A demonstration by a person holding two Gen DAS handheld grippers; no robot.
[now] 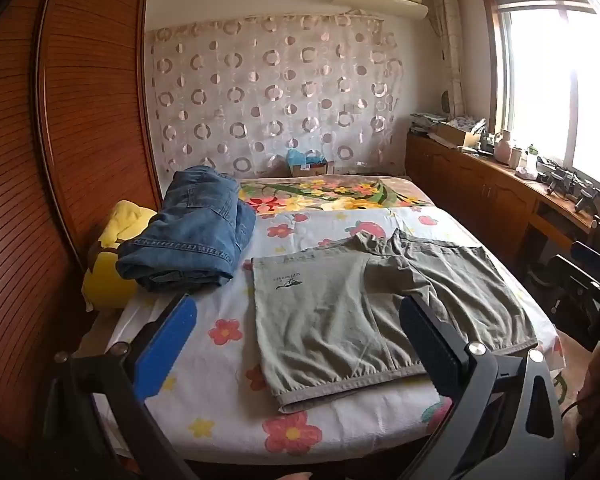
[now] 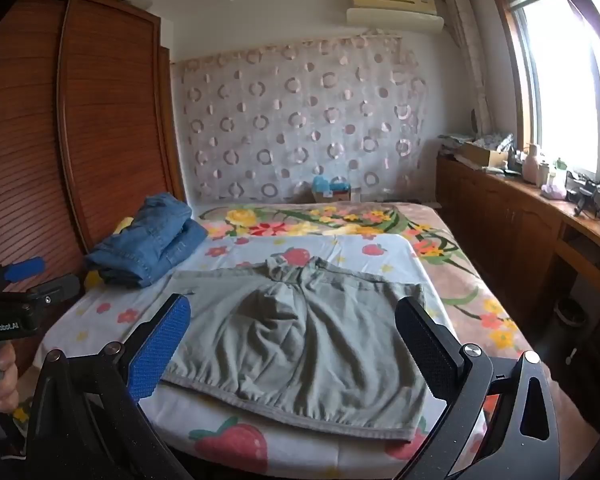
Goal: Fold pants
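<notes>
Grey-green shorts (image 1: 364,312) lie spread flat on the flowered sheet (image 1: 220,360), waistband at the near bed edge, legs pointing away. In the right wrist view the same shorts (image 2: 300,340) fill the middle. My left gripper (image 1: 300,344) hovers open above the near left part of the shorts, nothing between its fingers. My right gripper (image 2: 296,344) is open too, held above the waistband, touching no cloth. The left gripper's body and the hand holding it show at the left edge of the right wrist view.
Folded blue jeans (image 1: 192,236) rest at the bed's left on a yellow cushion (image 1: 108,264). A wooden wardrobe (image 1: 60,120) stands left of the bed. A low wooden cabinet (image 1: 500,192) with clutter runs under the window on the right. A floral blanket (image 1: 332,194) covers the far end.
</notes>
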